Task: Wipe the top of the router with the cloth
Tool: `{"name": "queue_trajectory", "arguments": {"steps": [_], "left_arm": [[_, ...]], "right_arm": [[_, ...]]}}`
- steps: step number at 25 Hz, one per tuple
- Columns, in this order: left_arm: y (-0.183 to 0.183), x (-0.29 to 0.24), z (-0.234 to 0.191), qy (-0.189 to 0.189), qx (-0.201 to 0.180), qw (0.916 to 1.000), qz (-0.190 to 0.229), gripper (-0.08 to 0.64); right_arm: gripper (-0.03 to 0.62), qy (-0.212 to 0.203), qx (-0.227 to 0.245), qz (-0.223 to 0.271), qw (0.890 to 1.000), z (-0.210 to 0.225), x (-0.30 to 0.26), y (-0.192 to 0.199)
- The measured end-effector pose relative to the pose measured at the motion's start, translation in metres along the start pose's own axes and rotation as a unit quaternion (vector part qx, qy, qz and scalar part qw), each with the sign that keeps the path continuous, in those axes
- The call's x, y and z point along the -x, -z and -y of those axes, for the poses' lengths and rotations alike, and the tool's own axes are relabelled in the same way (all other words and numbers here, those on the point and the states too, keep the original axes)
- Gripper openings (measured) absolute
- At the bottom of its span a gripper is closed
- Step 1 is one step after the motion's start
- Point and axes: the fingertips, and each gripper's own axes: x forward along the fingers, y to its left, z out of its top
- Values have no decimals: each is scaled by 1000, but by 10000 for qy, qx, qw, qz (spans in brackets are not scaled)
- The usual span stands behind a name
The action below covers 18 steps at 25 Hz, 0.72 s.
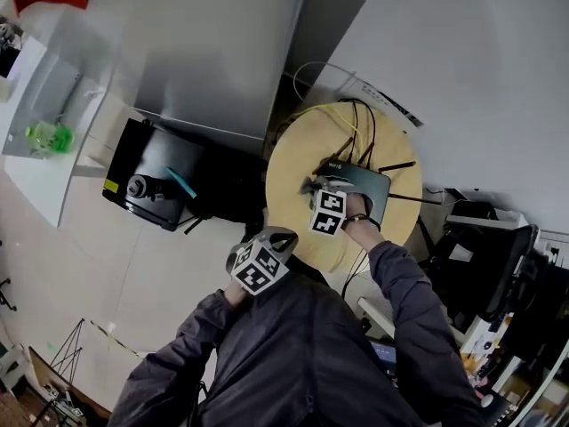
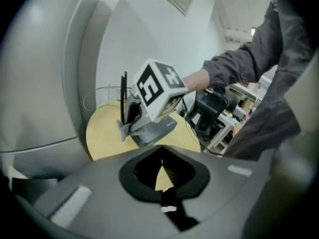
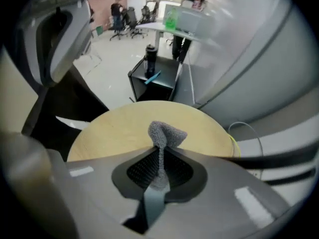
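Router (image 1: 363,187) sits on the round counter (image 1: 289,172) just under the right tongs (image 3: 160,156), which clamp the grey cloth (image 3: 166,132) at its end; wiping seems under way and next needs a pressed sweep across the top, while the left tongs (image 2: 162,176) wait behind, together and empty.

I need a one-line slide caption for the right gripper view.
Right gripper shut on a grey cloth, round wooden table beyond.

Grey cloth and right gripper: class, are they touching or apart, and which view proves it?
Touching. The right gripper view shows the right gripper with its jaws shut on the grey cloth, a fold poking out beyond them.
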Motion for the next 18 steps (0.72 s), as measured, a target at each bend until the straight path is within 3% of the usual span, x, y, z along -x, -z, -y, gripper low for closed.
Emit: {"name": "queue_trajectory", "arguments": {"steps": [3, 8, 18], "left_arm": [[9, 8, -11, -42, 52, 9999, 93, 2], [18, 16, -25, -62, 176, 9996, 197, 2], [28, 25, -37, -24, 286, 9992, 262, 2]], "right_arm": [[28, -30, 642, -703, 9955, 1, -23, -1], [28, -44, 1209, -1621, 9793, 9, -45, 11], [26, -229, 1297, -2416, 9614, 3, -61, 28]]}}
